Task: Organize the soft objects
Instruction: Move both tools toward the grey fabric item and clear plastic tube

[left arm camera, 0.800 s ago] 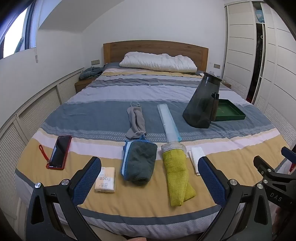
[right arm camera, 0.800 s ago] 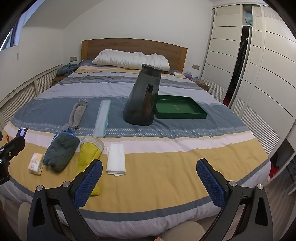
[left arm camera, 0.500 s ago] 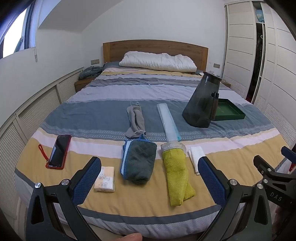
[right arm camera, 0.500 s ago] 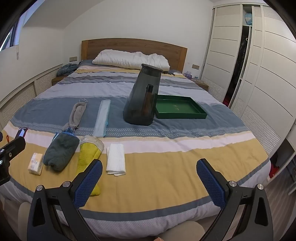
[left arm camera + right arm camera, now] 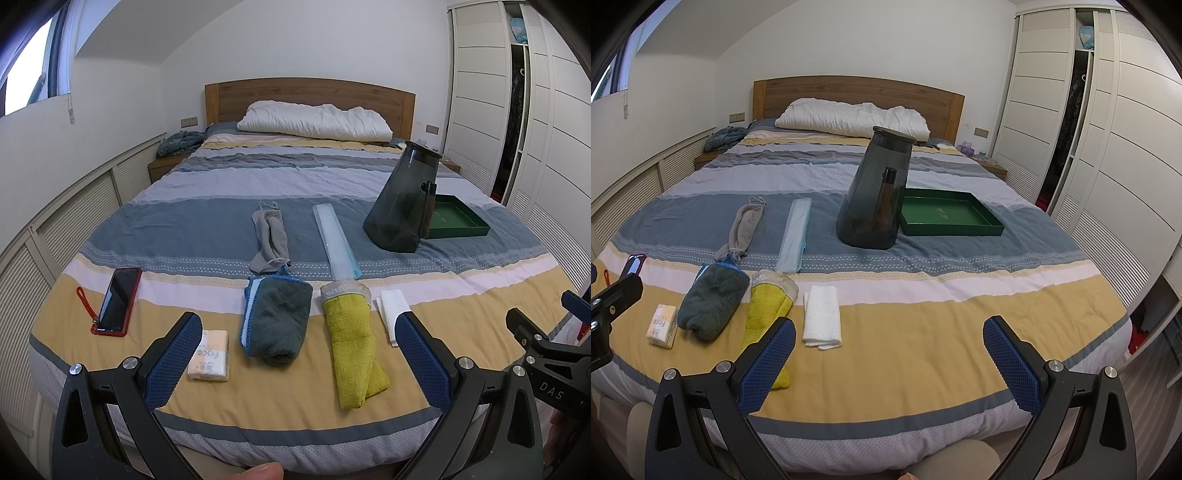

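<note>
Soft items lie in a row on the striped bed: a tissue pack, a dark green quilted mitt, a yellow-green towel and a white folded cloth. Behind them lie a grey mask and a long pale blue pouch. A dark grey bin and a green tray stand further back. My left gripper is open and empty above the bed's front edge. My right gripper is open and empty to its right.
A red-cased phone lies at the bed's left. A white pillow and wooden headboard are at the far end. White wardrobes line the right wall; louvred panels line the left.
Both grippers have stayed nearly still and open. A fingertip now shows at the bottom edge of the left wrist view.
</note>
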`<move>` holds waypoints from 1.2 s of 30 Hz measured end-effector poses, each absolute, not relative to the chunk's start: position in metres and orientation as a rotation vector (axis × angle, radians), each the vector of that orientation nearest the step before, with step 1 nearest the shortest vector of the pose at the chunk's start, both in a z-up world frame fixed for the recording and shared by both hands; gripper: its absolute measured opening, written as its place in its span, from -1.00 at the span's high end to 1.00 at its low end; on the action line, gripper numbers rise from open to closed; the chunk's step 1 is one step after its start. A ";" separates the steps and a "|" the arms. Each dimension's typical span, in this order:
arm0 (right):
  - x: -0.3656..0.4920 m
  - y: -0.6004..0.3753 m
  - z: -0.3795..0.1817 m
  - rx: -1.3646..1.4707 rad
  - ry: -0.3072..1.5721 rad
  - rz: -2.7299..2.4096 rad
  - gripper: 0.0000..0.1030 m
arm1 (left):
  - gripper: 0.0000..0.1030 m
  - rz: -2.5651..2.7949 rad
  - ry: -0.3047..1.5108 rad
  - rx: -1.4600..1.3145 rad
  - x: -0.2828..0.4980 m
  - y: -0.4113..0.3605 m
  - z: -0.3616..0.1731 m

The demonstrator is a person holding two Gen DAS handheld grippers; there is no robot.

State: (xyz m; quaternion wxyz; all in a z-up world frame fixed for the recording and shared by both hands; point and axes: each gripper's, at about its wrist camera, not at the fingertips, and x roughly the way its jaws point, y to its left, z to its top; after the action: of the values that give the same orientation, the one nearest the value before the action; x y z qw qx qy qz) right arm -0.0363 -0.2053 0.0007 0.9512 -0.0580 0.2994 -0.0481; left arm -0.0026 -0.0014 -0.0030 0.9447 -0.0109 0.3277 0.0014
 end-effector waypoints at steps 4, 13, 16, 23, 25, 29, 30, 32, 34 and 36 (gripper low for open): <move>-0.036 -0.205 0.001 -0.118 0.609 -0.097 -0.99 | -0.98 0.003 0.668 -0.021 -0.002 -0.002 -0.004; -0.035 -0.205 0.001 -0.118 0.611 -0.097 -0.99 | -0.98 0.005 0.673 -0.023 -0.002 0.000 -0.006; -0.035 -0.205 0.001 -0.118 0.611 -0.096 -0.99 | -0.98 0.006 0.675 -0.025 -0.002 0.001 -0.006; -0.034 -0.204 0.000 -0.118 0.612 -0.096 -0.99 | -0.98 0.007 0.679 -0.024 -0.001 0.003 -0.007; -0.034 -0.204 0.000 -0.119 0.612 -0.096 -0.99 | -0.98 0.005 0.679 -0.026 -0.001 0.003 -0.007; -0.032 -0.204 -0.004 -0.121 0.615 -0.094 -0.99 | -0.98 0.009 0.682 -0.025 0.000 0.004 -0.009; -0.032 -0.204 -0.004 -0.121 0.616 -0.093 -0.99 | -0.98 0.010 0.684 -0.025 0.002 0.005 -0.010; -0.030 -0.202 -0.005 -0.123 0.619 -0.093 -0.99 | -0.98 0.013 0.686 -0.025 0.003 0.006 -0.011; -0.028 -0.201 -0.005 -0.125 0.622 -0.090 -0.99 | -0.98 0.016 0.691 -0.021 0.006 0.005 -0.012; -0.026 -0.201 -0.004 -0.127 0.622 -0.087 -0.99 | -0.98 0.019 0.694 -0.021 0.008 0.006 -0.013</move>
State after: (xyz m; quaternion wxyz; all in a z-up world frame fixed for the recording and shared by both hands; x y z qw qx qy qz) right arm -0.0260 -0.2008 -0.0044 0.9491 -0.0623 0.3058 -0.0429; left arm 0.0082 0.0059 -0.0131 0.9402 -0.0101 0.3402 0.0095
